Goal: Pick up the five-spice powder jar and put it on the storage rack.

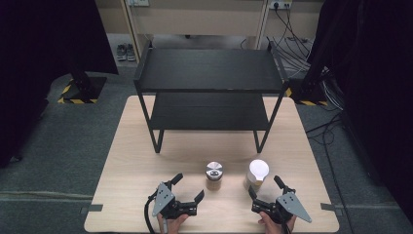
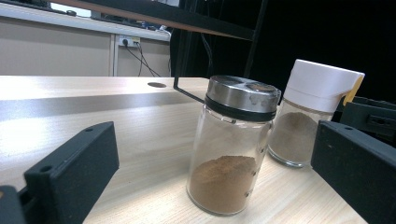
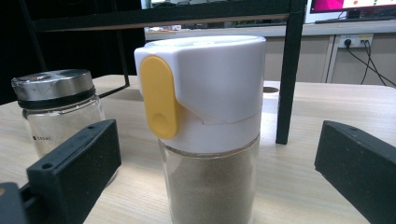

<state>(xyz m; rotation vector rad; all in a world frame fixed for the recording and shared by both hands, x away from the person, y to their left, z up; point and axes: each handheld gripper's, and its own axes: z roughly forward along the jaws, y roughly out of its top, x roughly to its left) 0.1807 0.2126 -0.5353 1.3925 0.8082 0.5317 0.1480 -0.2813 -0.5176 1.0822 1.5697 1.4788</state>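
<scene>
Left gripper (image 1: 187, 187) jaws apart, facing the steel-lidded jar (image 1: 214, 175), no contact. Right gripper (image 1: 265, 187) jaws apart, white-capped jar (image 1: 257, 173) just ahead, untouched.

- 2 spice jars on the table: one with a metal lid (image 1: 214, 174), one with a white lid (image 1: 257, 173)
- 2 grippers: left gripper (image 1: 189, 188), right gripper (image 1: 265, 188)
- 1 black shelf rack (image 1: 210, 70), two levels
- 1 wooden table (image 1: 131, 161)
- 1 pair of shoes (image 1: 125, 51) on the floor
</scene>
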